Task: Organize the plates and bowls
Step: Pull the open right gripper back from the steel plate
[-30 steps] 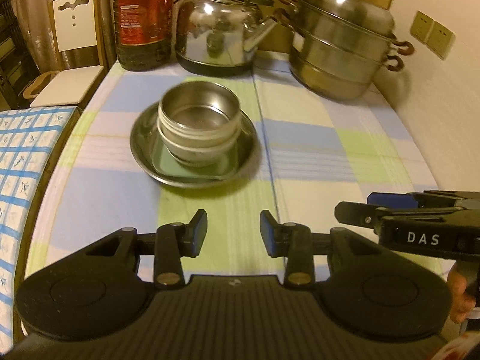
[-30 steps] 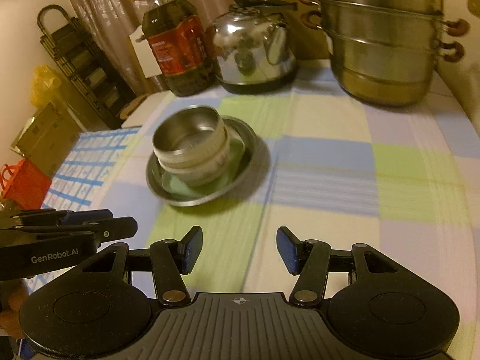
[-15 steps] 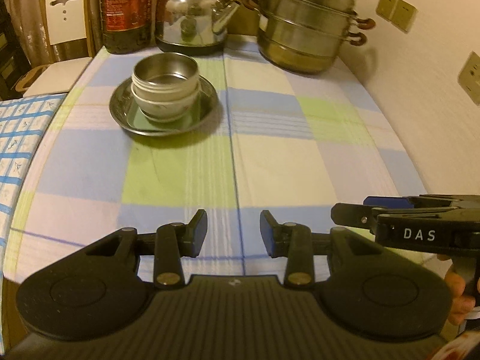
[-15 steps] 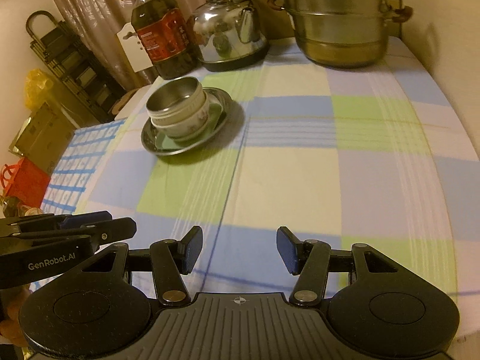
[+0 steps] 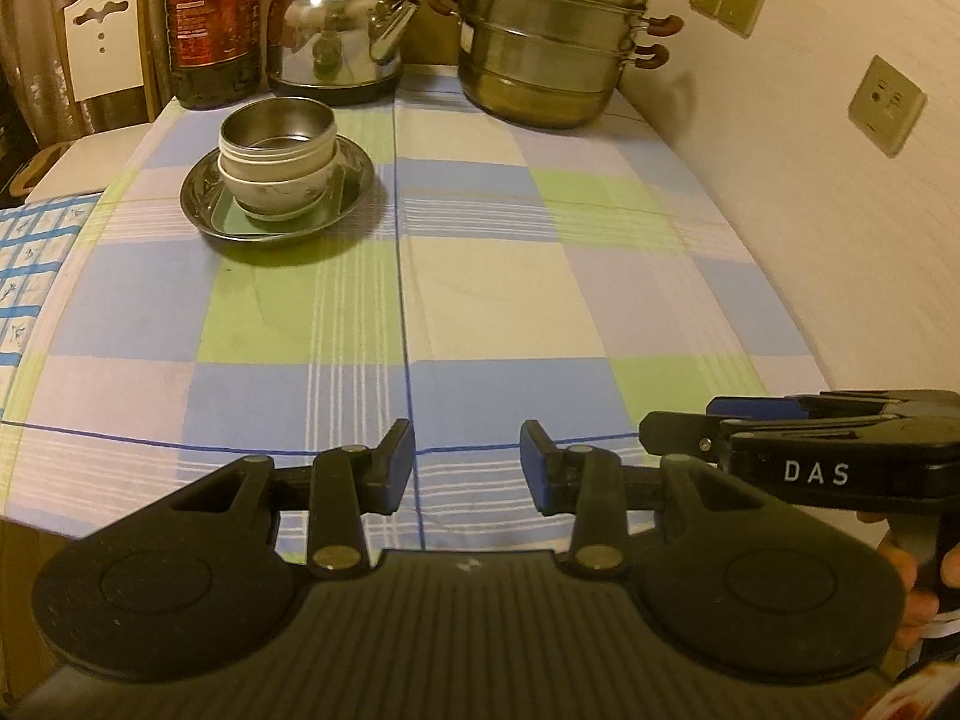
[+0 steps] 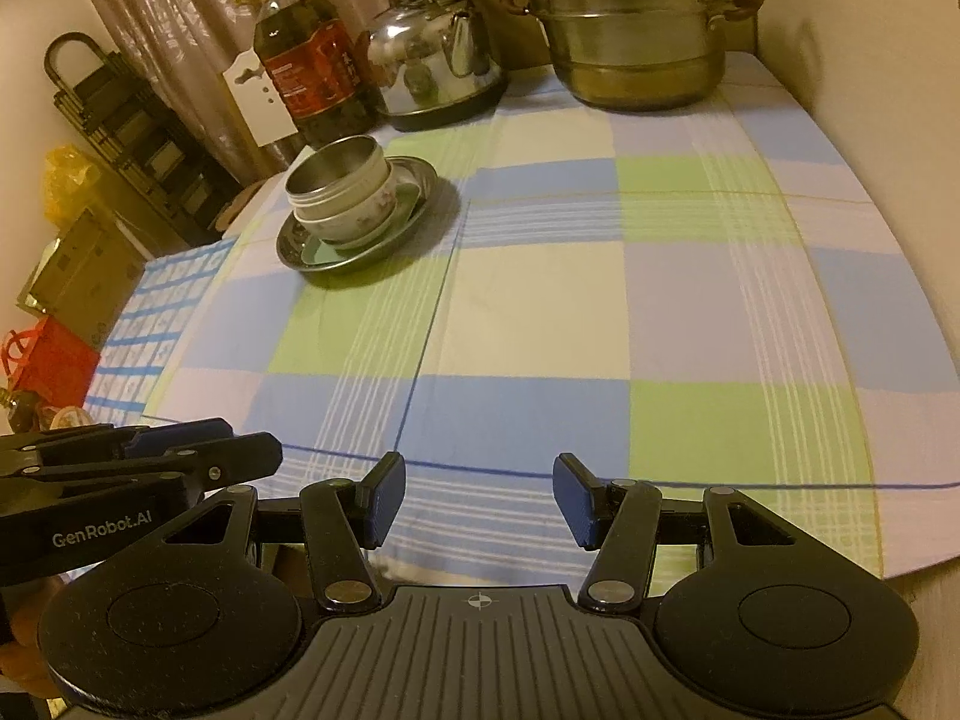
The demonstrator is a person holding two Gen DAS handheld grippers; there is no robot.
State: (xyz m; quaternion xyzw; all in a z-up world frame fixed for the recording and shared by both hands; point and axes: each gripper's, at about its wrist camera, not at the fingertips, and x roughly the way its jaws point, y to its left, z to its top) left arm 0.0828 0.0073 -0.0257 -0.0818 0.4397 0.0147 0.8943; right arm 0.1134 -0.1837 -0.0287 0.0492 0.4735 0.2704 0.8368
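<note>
Both grippers hang over the near edge of the table, side by side. The left gripper has its blue-padded jaws spread apart with nothing between them, just checked tablecloth underneath. Same deal with the right gripper: jaws parted, empty, a bit wider than the left one. A hand shows at the right gripper's handle in the left wrist view.

The middle of the table is bare cloth, blue, green and cream squares.

Further back, toward the far left corner, sits the stack. At the bottom is a round metal plate, dark and shiny, with a pale green square dish lying flat in it. On that sits a white ceramic bowl with a faint flower pattern, and nested inside it a steel bowl, straight-sided with a ribbed lower band. Everything is upright, mouths facing up, and the steel bowl looks empty. The stack leans a touch to the left in the right wrist view.

Along the far edge stand an oil bottle, a steel kettle and a stacked steamer pot, all apart from the plate.
</note>
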